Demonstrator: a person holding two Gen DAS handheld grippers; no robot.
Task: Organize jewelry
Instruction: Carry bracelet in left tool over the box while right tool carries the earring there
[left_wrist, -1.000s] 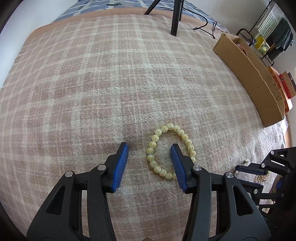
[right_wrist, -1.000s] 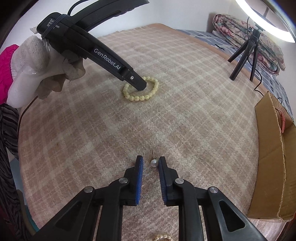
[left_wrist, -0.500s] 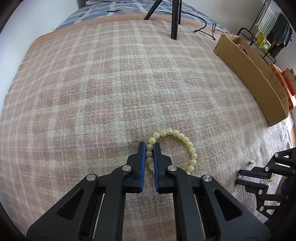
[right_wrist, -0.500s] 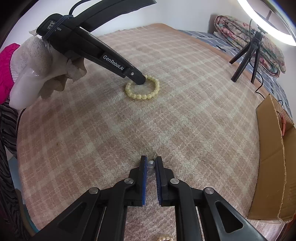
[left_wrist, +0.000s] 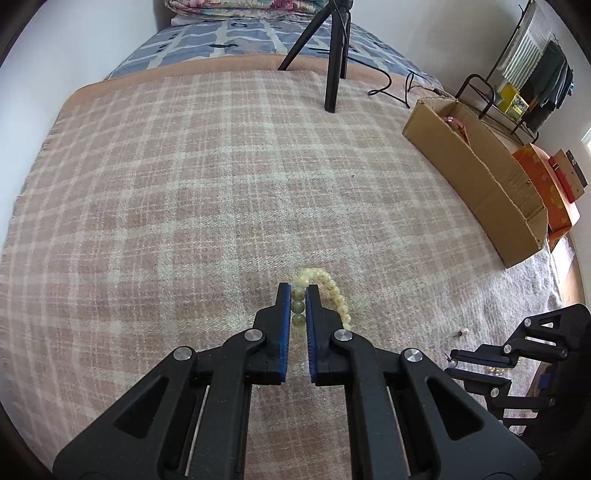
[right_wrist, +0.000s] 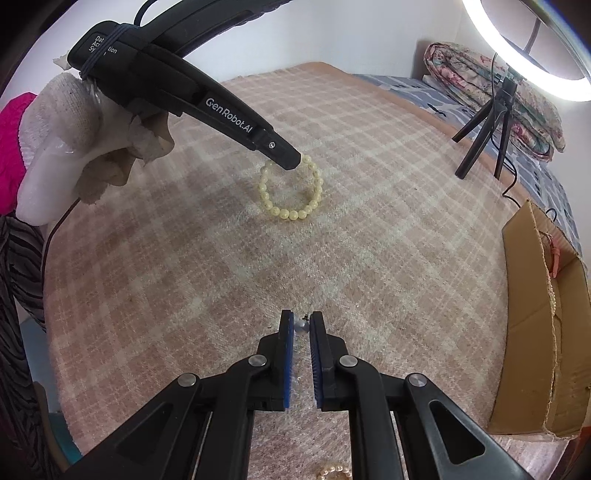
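Left wrist view: my left gripper, jaws just closed, is pinching the yellow bead bracelet, which is hanging lifted off the plaid blanket. Right wrist view: my right gripper is clamping the pearl earring above the blanket. Cardboard box is sitting at right.
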